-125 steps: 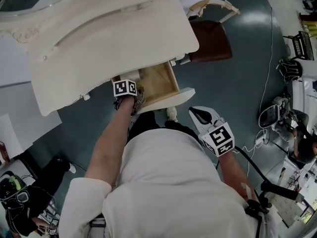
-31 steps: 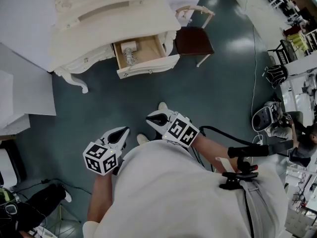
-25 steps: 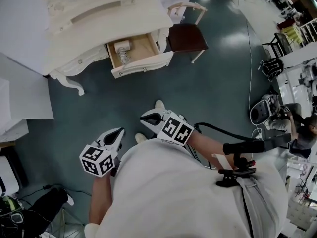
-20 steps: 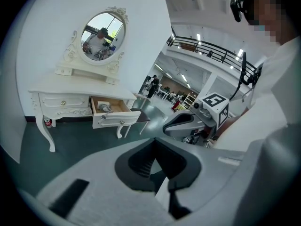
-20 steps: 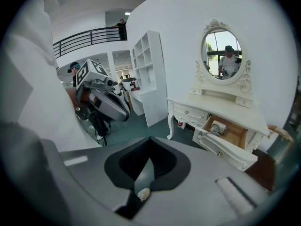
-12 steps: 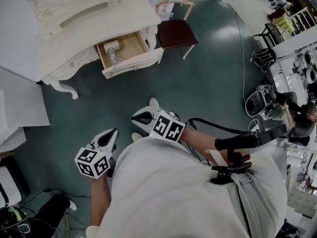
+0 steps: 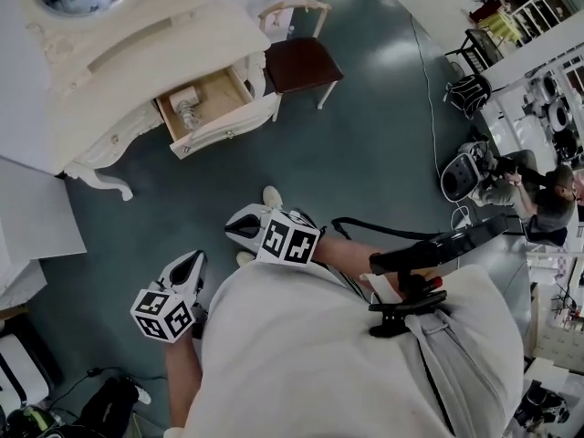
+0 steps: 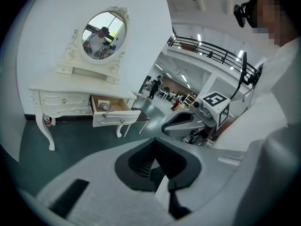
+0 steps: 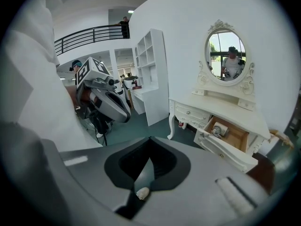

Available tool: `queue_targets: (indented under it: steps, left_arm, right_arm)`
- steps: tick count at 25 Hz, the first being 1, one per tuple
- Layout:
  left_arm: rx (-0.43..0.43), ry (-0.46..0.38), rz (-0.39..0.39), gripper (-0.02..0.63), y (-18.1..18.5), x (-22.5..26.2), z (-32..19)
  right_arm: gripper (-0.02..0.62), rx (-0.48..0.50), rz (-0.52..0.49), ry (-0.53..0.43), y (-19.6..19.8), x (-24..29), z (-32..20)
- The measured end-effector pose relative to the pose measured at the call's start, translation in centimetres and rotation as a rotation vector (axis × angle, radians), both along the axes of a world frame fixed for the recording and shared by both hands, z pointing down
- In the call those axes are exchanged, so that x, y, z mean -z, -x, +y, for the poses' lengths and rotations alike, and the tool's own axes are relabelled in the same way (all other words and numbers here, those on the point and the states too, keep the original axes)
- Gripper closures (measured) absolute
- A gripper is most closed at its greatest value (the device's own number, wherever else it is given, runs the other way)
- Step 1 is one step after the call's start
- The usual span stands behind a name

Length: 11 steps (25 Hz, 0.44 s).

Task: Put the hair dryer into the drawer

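hair dryer (image 7: 187, 109) is in neither gripper: the left gripper (image 8: 159, 180) and the right gripper (image 9: 141, 185) both have their jaws pressed together, and both are held close in front of the person's white shirt (image 7: 319, 354) above the dark green floor (image 7: 365, 153). well apart from them, the dryer lies inside the open drawer (image 7: 226, 131) of the cream dressing table (image 7: 137, 53), beside a brown-seated chair (image 7: 301, 62).

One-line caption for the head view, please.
The hair dryer lies in the open drawer of the white dressing table; the person stands apart, left gripper and right gripper shut and empty.
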<state>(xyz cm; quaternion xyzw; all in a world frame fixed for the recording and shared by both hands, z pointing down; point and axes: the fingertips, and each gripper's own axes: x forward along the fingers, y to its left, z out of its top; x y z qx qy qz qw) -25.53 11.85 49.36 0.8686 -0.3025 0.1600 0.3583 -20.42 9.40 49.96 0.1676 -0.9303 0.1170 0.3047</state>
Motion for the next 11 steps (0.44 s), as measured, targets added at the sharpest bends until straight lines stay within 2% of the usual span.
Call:
queue_targets:
  steps: [11]
  left_arm:
    - [0.015,0.029,0.000,0.604,-0.1,-0.7,-1.0]
  right_arm:
    - [0.598,0.020,0.007,0.021,0.1,-0.8,-1.6]
